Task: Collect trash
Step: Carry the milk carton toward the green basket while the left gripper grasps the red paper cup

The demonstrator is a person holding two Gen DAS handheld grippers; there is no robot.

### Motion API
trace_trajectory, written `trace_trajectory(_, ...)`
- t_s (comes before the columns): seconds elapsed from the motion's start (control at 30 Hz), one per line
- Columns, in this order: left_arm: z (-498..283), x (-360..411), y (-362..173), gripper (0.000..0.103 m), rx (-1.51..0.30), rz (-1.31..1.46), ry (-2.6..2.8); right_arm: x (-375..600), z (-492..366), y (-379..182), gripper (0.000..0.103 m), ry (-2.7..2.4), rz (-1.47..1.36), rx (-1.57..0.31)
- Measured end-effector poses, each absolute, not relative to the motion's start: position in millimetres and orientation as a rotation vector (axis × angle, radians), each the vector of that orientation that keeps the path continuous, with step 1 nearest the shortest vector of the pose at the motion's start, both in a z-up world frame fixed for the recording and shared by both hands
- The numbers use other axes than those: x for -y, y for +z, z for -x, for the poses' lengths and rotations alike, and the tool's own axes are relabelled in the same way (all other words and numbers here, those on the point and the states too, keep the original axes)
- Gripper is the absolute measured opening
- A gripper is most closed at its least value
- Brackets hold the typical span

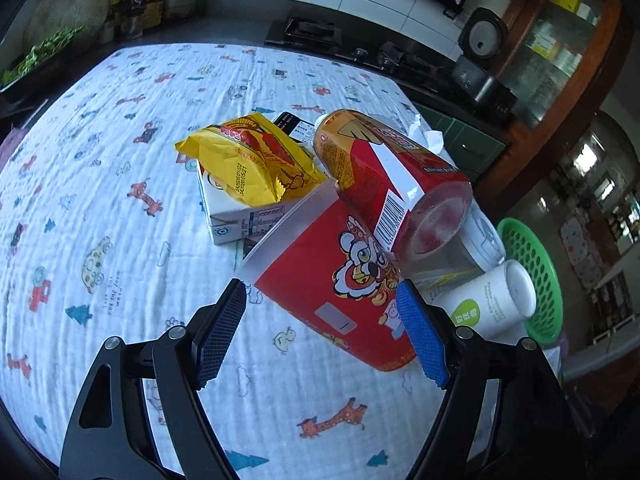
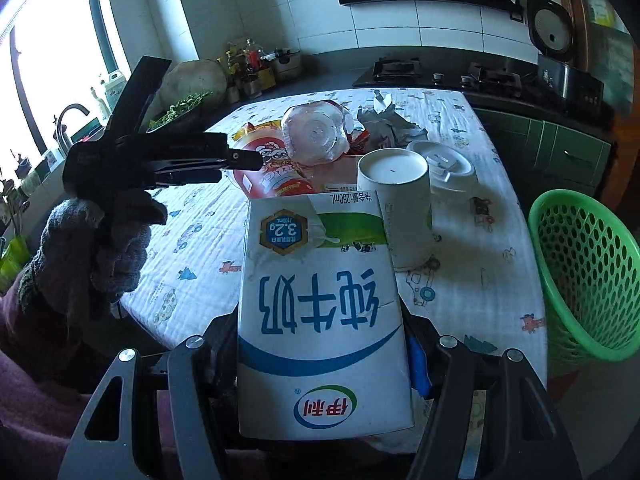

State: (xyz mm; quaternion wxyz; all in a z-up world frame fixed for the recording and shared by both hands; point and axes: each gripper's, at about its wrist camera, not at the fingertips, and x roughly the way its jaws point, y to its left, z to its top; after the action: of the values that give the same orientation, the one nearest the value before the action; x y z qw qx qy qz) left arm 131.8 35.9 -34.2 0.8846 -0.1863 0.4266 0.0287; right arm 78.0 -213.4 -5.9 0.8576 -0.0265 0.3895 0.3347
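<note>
Two grippers are at work over the cloth-covered table [image 1: 100, 200], and I take the scene from the left. My left gripper [image 1: 320, 328] has its jaws apart, the black pad [image 1: 220, 336] on one side and the blue pad [image 1: 422, 336] on the other, straddling the red tub [image 1: 332, 280] that lies tipped on its side; the blue pad sits right at the tub's wall, the black one stands clear of the rim, so I judge nothing is gripped yet and I am lining up to close on it. Behind the tub a yellow wrapper [image 1: 248, 164] rests on a white carton [image 1: 232, 216], and a red bottle [image 1: 384, 176] leans across the tub, so lifting the tub would likely roll the bottle off. Further right a white cup [image 1: 492, 300] lies on its side near the table edge, and beyond that edge stands the green basket [image 1: 536, 280], which I take to be where the trash goes. In the right wrist view my left gripper [image 2: 240, 158] and gloved hand [image 2: 100, 240] reach in from the left toward the heap. In the middle my right gripper [image 2: 324, 344] is clamped on a milk carton [image 2: 324, 320], held lengthwise between the jaws and off the table so it can be carried. An upturned cup [image 2: 396, 208] and a lid [image 2: 444, 168] sit behind it, and the basket [image 2: 588, 264] waits at the right, close enough that I judge the carton is headed there next
</note>
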Motion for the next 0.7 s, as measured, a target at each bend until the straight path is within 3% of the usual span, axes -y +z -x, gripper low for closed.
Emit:
trace_trajectory(0.23,-149,-44,-54,0.085,-0.931,0.571,0.116,231,-76,-9,0.063,0.674,0.031,-0.804)
trace_trajectory(0.7,-160,-44,-79,0.084,-0.934,0.699,0.074,242,-72,-9,0.063,0.623,0.016,-0.809)
